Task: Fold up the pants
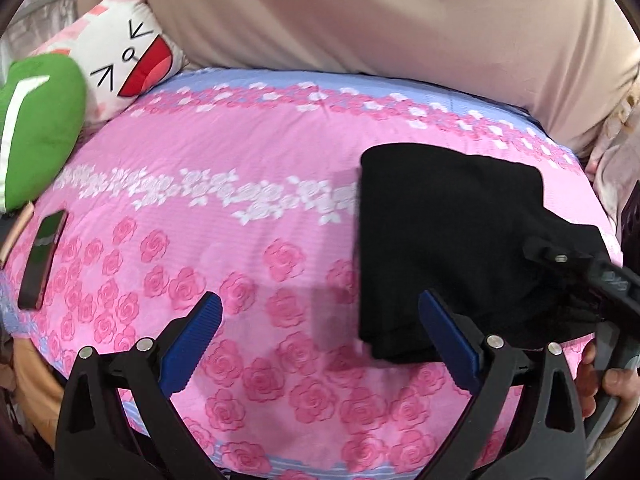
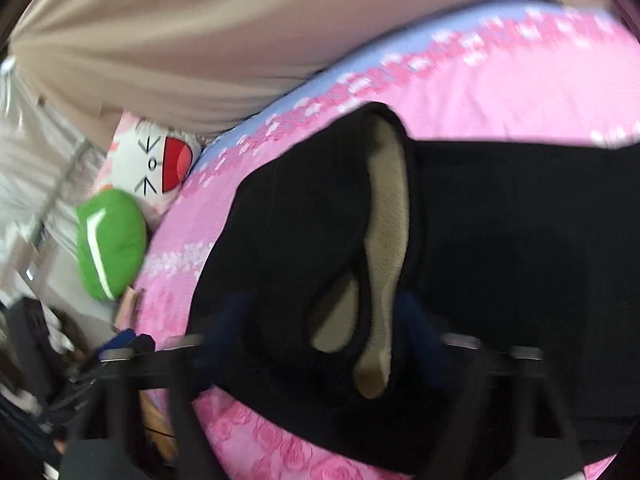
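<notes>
The black pants (image 1: 448, 240) lie folded into a compact block on the right side of the pink rose-print bed cover (image 1: 240, 200). My left gripper (image 1: 320, 320) is open and empty, its blue pads just left of the pants' near edge. The other gripper (image 1: 568, 264) reaches in from the right over the pants. In the blurred right wrist view the pants (image 2: 500, 220) fill the frame, with beige fleece lining (image 2: 388, 208) showing at an opening. My right gripper (image 2: 324, 332) straddles the fabric with its blue pads spread; whether it grips cannot be told.
A green cushion (image 1: 36, 136) and a white cartoon-face pillow (image 1: 132, 52) sit at the bed's left end. A dark phone (image 1: 42, 252) lies at the left edge. A beige curtain (image 1: 360, 12) hangs behind the bed.
</notes>
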Motion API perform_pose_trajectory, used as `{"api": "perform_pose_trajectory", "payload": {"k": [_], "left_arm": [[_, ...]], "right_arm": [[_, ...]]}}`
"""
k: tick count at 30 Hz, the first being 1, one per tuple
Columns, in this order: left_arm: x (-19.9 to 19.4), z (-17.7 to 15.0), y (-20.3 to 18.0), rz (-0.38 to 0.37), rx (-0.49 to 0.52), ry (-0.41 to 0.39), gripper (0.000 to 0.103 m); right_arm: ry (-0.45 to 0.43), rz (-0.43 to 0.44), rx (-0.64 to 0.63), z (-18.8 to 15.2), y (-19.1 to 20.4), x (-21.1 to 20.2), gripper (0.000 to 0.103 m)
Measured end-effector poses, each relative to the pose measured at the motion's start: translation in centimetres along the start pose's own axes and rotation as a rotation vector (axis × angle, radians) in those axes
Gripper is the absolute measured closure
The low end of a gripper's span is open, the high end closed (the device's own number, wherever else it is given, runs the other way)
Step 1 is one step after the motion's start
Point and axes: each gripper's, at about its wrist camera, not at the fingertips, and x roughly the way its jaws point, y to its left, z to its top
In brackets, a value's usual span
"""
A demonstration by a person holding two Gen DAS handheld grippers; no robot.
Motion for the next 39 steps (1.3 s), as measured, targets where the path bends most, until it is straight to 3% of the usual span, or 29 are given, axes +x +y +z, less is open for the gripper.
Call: {"api": "perform_pose_trajectory", "payload": {"k": [1,2,5,8,12,14,18,20,24,25,26,27,28,30,35,36,37,38,39], "left_arm": [[0.1,0.0,0.4,-0.006,-0.012,0.007,0.006],[0.1,0.0,0.6,-0.006,-0.017,0.008,0.006],[-0.2,0.3,0.8,-0.017,-0.029,0.006,0.007],[-1.1,0.8,0.6,-0.04,-0.033,-0.011,0.007],[-1.7,1.1,-0.9,-0.055,-0.014,-0.032,0.006],[-1.1,1.1,-1.9,-0.064,0.004,-0.017,0.006],[0.6,1.0,-5.4,-0.099,0.054,0.024,0.006],[1.4,0.9,-7.1,-0.126,0.078,0.044,0.006],[2.5,1.2,-10.0,-0.201,0.086,0.079,0.006],[2.9,1.4,-10.4,-0.226,0.072,0.096,0.006],[3.2,1.6,-10.6,-0.249,0.061,0.108,0.006],[3.9,1.7,-11.0,-0.277,0.05,0.131,0.006],[4.7,1.8,-11.4,-0.287,0.038,0.155,0.006],[6.1,1.7,-12.0,-0.31,0.023,0.193,0.006],[9.7,1.3,-13.8,-0.403,0.024,0.286,0.005],[9.9,1.4,-14.1,-0.399,0.036,0.26,0.006],[9.7,1.5,-14.3,-0.404,0.053,0.238,0.024],[9.7,1.6,-14.2,-0.432,0.055,0.243,0.036],[9.5,1.9,-13.9,-0.436,0.04,0.242,0.044]], "right_arm": [[-0.006,-0.025,-0.021,0.1,0.8,0.1,0.082],[-0.016,-0.017,-0.034,0.4,1.4,-0.1,0.085],[-0.084,0.043,-0.089,1.8,3.6,-3.2,0.088],[-0.206,0.076,-0.136,3.6,4.6,-9.1,0.088],[-0.362,-0.05,-0.133,3.6,1.2,-17.0,0.088],[-0.375,-0.156,-0.078,2.5,-2.3,-18.6,0.087],[-0.286,-0.307,0.102,-0.5,-10.4,-17.0,0.086],[-0.228,-0.328,0.153,-2.1,-13.3,-14.7,0.085],[-0.261,-0.271,0.174,-2.5,-14.0,-14.4,0.078],[-0.268,-0.274,0.171,-2.4,-13.9,-14.6,0.071],[-0.277,-0.281,0.168,-2.5,-13.9,-15.1,0.064],[-0.29,-0.292,0.168,-2.5,-14.0,-15.6,0.045],[-0.305,-0.302,0.17,-2.6,-14.1,-16.0,0.032],[-0.311,-0.296,0.176,-2.6,-14.7,-16.4,0.03],[-0.199,-0.189,0.253,-3.0,-17.0,-13.8,0.029],[-0.189,-0.165,0.269,-3.2,-17.3,-13.3,0.029],[-0.192,-0.154,0.282,-3.3,-17.4,-12.8,0.029],[-0.212,-0.157,0.275,-3.4,-17.2,-12.7,0.032],[-0.214,-0.174,0.253,-3.2,-16.7,-12.3,0.045]]}}
